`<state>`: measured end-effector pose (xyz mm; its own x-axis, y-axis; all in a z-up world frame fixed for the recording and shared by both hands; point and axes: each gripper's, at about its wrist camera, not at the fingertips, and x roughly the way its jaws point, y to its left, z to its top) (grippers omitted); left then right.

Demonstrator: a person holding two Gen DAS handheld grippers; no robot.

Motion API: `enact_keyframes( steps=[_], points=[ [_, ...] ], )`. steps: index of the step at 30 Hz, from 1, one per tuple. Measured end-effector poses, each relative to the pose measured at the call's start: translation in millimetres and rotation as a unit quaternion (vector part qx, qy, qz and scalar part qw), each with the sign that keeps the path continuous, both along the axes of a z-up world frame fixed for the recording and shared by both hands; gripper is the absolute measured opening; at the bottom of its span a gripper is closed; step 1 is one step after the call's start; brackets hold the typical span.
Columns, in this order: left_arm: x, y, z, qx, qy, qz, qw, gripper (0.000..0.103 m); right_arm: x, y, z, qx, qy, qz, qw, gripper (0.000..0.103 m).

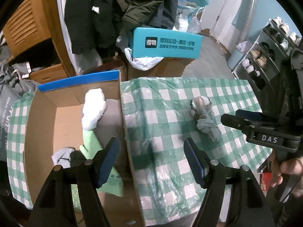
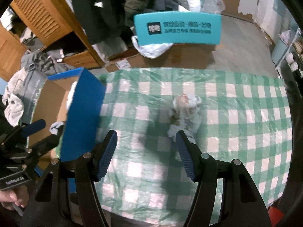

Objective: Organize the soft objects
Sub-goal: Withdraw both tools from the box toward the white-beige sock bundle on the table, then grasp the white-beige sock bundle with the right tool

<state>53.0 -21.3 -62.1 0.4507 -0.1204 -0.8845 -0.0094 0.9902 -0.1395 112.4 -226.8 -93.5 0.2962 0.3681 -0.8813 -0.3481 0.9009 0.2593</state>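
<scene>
Glossy, wrinkled plastic tablecloth [image 1: 189, 117]; matt brown cardboard box [image 1: 43, 117]; soft cloth bundle [image 1: 205, 117]; ribbed gripper pads [image 1: 108, 162].

I see the table [image 1: 236, 94] filling the lower middle of both frames. A cardboard box [image 1: 43, 117] sits on its left part, with socks [image 1: 93, 107] inside. A rolled sock bundle [image 1: 205, 117] lies alone on the table right of the box. Behind the table, upper centre, stands another box [image 2: 177, 28].
</scene>
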Motion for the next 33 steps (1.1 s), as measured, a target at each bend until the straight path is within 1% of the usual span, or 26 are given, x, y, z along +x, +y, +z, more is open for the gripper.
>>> enact_keyframes(
  steps=[5,7,11,17,23,33],
  points=[
    [8,-10,-4,-0.003,0.002,-0.004,1.0,0.072,8,-12,-12,-0.005,0.012,-0.014,1.0,0.064],
    [12,-16,-7,-0.003,0.002,-0.009,1.0,0.074,11,-16,-15,-0.003,0.017,-0.018,1.0,0.064],
    [21,-31,-19,0.005,0.014,-0.022,0.9996,0.074,17,-24,-24,-0.006,0.027,-0.028,0.999,0.064],
    [33,-43,-29,0.001,0.027,-0.027,0.9992,0.074,29,-33,-40,-0.013,0.041,-0.039,0.998,0.064],
    [45,-53,-44,0.004,0.039,-0.034,0.9986,0.074,43,-33,-63,-0.022,0.063,-0.041,0.997,0.064],
    [63,-63,-75,0.012,0.076,-0.037,0.9964,0.074,60,-22,-95,-0.048,0.08,-0.033,0.995,0.064]
  ],
)
